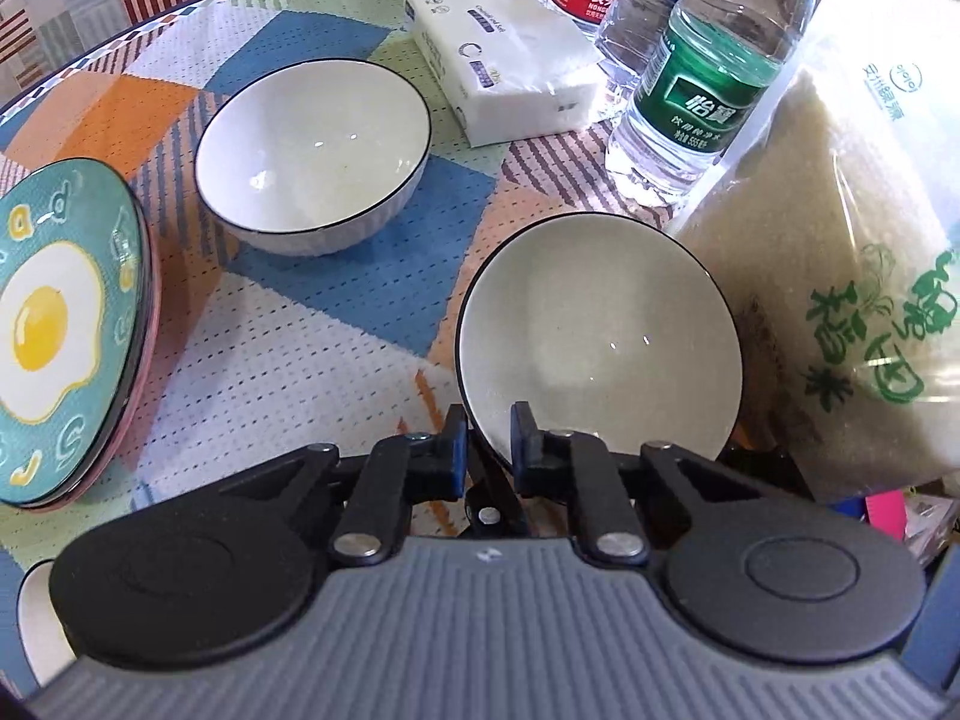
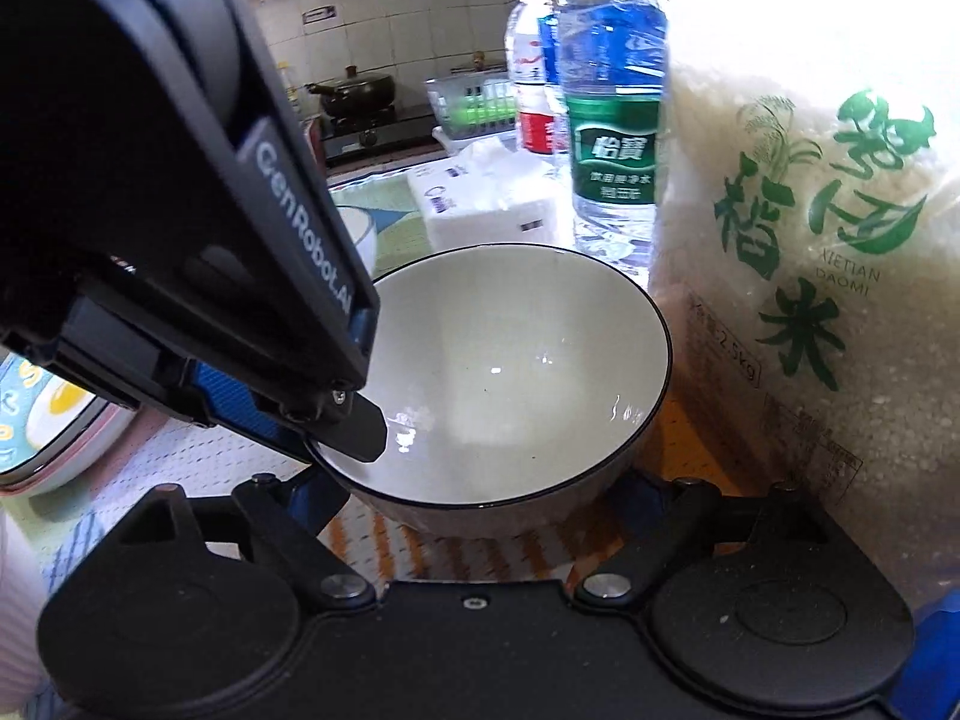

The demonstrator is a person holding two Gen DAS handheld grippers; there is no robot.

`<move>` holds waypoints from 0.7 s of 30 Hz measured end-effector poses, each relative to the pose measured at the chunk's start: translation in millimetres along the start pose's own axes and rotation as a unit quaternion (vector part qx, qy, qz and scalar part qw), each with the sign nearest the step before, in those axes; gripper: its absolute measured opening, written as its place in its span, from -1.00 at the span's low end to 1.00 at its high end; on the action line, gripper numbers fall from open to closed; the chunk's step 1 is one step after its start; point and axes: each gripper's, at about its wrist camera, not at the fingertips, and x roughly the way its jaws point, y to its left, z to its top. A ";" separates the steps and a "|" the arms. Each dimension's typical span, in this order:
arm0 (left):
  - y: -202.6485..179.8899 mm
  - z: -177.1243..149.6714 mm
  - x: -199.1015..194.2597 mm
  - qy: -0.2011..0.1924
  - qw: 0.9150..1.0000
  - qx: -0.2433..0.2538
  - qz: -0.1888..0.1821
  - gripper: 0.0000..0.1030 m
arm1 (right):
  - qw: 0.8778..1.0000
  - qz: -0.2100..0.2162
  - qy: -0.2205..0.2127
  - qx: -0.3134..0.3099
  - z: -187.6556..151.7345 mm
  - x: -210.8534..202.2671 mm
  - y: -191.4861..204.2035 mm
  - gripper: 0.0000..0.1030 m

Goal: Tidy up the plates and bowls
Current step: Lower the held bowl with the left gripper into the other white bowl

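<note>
Bowls are not yet gathered: 2 of them sit apart on the patterned table (image 1: 336,324), while the egg-print plate (image 1: 60,330) already rests on a pink plate under it at the left edge, so the plates look stacked and the bowls remain.

The left gripper (image 1: 489,438) has its jaws closed on the near rim of the dark-rimmed bowl (image 1: 600,336), 1 finger inside and 1 outside. That bowl sits tilted, just beside the rice bag (image 1: 840,276). The white bowl (image 1: 312,156) stands upright, well apart toward the far left.

The right gripper (image 2: 480,480) sits spread wide on either side of the held bowl, touching nothing I can make out.

Room is tight on the right: rice bag, green-label bottle (image 1: 690,114) and tissue pack (image 1: 510,60) crowd that side. Open cloth lies between the bowls, so my judgement is that a leftward path is the clear one.
</note>
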 end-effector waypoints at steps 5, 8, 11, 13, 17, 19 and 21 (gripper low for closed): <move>6.3 -10.7 -24.1 -0.005 1.000 0.006 0.006 -0.74 | 0.999 0.026 0.025 0.000 7.5 -16.4 9.1 0.77; 10.7 -16.9 -40.9 -0.012 1.000 0.010 0.006 -0.74 | 0.999 0.035 0.028 -0.018 11.2 -30.6 18.4 0.77; 16.5 -22.2 -57.5 -0.016 1.000 0.010 0.002 -0.73 | 0.998 0.042 0.032 -0.033 16.2 -44.9 27.9 0.77; 21.9 -27.1 -70.1 -0.021 1.000 0.009 -0.001 -0.73 | 0.997 0.050 0.040 -0.038 20.5 -53.5 33.3 0.76; 29.8 -37.3 -90.5 -0.031 0.999 0.012 0.007 -0.72 | 0.995 0.066 0.042 -0.061 23.0 -71.3 48.6 0.76; 34.4 -43.5 -101.0 -0.037 0.999 0.011 0.018 -0.72 | 0.994 0.074 0.042 -0.071 21.6 -79.4 57.1 0.74; 40.2 -49.5 -109.7 -0.039 0.999 0.004 0.022 -0.72 | 0.992 0.084 0.044 -0.081 22.1 -85.2 64.7 0.73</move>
